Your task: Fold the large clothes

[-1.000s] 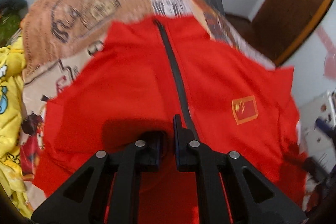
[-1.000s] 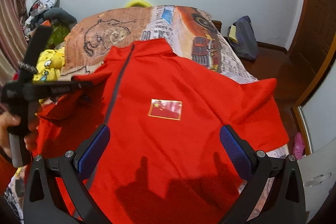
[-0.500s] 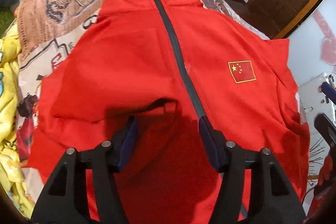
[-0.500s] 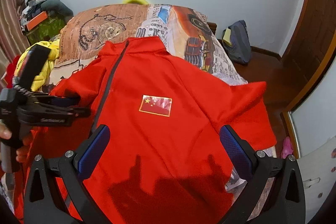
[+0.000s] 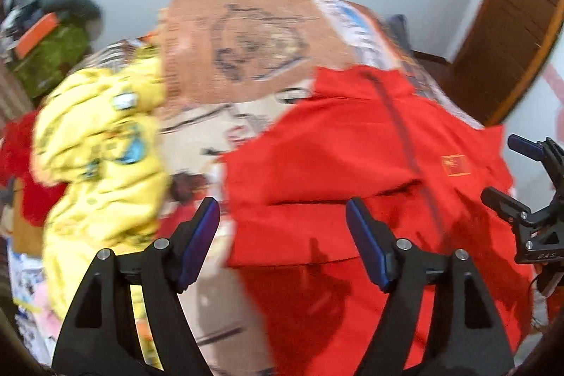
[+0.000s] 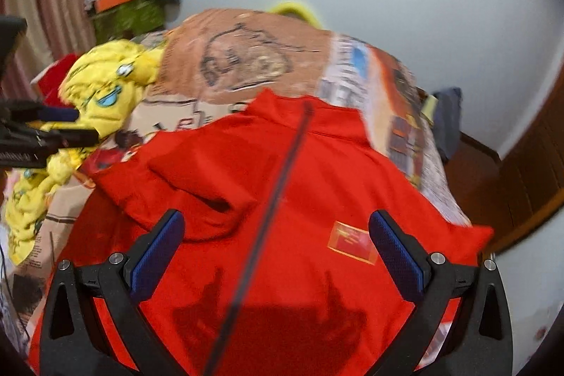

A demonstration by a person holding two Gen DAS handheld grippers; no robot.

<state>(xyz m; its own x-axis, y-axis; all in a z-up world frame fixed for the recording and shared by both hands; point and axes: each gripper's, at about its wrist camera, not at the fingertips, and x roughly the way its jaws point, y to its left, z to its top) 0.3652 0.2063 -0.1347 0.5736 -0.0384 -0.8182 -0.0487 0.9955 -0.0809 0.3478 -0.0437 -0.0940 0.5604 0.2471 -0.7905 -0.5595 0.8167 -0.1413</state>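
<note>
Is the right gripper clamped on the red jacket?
No: the right gripper stands wide open above the red jacket, with no cloth pinched between its pads.

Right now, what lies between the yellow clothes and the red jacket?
In both wrist views, only a strip of the printed bedspread separates the yellow clothes from the red jacket.

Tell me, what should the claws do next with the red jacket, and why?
Probably the right claw should reach for the right sleeve and fold it in. On the red jacket the other sleeve already lies folded across the front, this one still sticks out, and both claws are open, holding nothing.
</note>
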